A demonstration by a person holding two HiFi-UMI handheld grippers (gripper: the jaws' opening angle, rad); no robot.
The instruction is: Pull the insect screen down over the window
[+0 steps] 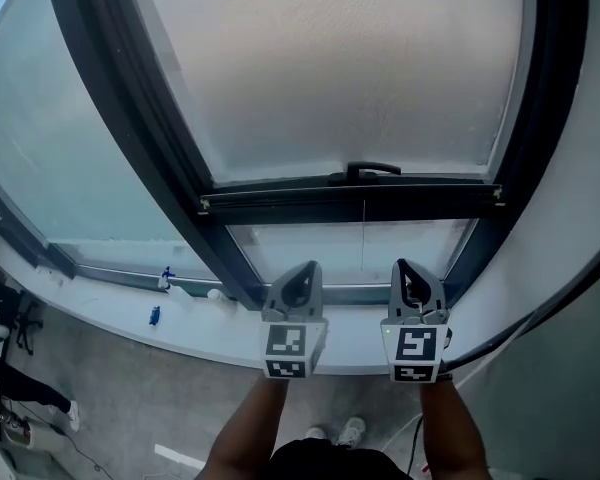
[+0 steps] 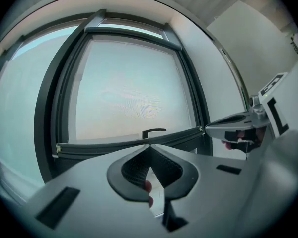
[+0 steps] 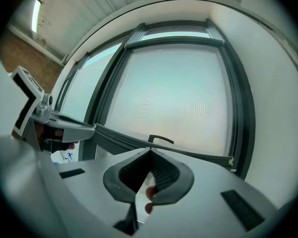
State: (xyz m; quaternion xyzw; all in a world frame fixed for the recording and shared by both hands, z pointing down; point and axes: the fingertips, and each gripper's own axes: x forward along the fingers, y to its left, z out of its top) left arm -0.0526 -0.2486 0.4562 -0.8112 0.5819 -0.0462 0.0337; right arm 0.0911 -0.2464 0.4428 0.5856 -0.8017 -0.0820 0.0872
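Pale insect screen (image 1: 330,68) covers most of the window (image 1: 300,240), dark bottom bar (image 1: 280,206) nearly down.

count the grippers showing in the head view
2. The left gripper sits below the screen's bottom bar, left of its handle; the right gripper is beside it, to the right. Both have jaws together, holding nothing. None seem hidden.

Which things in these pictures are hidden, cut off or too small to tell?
- Head view: the top of the insect screen is cut off by the picture's upper edge.
- Head view: the blue items on the sill are too small to name.
- Both gripper views: the window below the screen bar is mostly hidden by the bodies of the left gripper and the right gripper.
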